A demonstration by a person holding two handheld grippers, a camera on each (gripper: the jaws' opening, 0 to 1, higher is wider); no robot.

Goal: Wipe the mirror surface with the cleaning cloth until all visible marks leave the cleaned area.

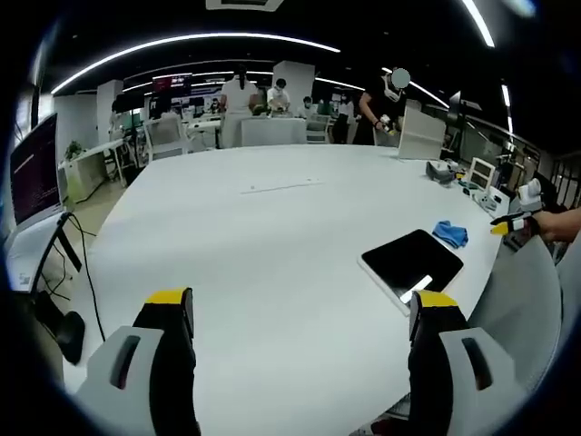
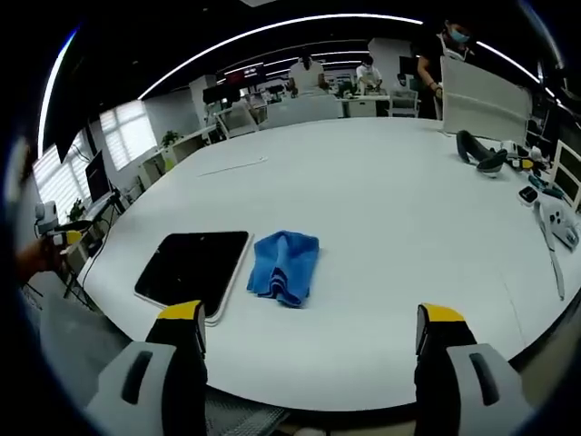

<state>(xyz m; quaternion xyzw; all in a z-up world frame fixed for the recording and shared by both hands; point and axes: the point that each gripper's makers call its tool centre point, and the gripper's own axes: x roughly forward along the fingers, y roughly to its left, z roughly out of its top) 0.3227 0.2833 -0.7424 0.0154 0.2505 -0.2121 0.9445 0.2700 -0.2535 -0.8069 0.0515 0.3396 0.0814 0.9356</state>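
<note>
From the left gripper view, our left gripper (image 1: 304,313) stands with its jaws wide apart and nothing between them, hovering over the near edge of the white table (image 1: 272,227); the mirror (image 1: 411,263) lies ahead and off to the right of it, with the cleaning cloth (image 1: 450,233) just past the mirror's far corner, well apart from this tool. In the right gripper view, our right gripper (image 2: 313,331) is likewise spread open and empty, and here the relation that matters is plain: the cleaning cloth (image 2: 285,263) lies directly ahead, between the lines of the two jaws and slightly left of centre, its long axis running away from us. The mirror (image 2: 193,268) sits just beside the cloth on its left, nearly touching it. We judge the right gripper the nearer one for picking up the cloth.
</note>
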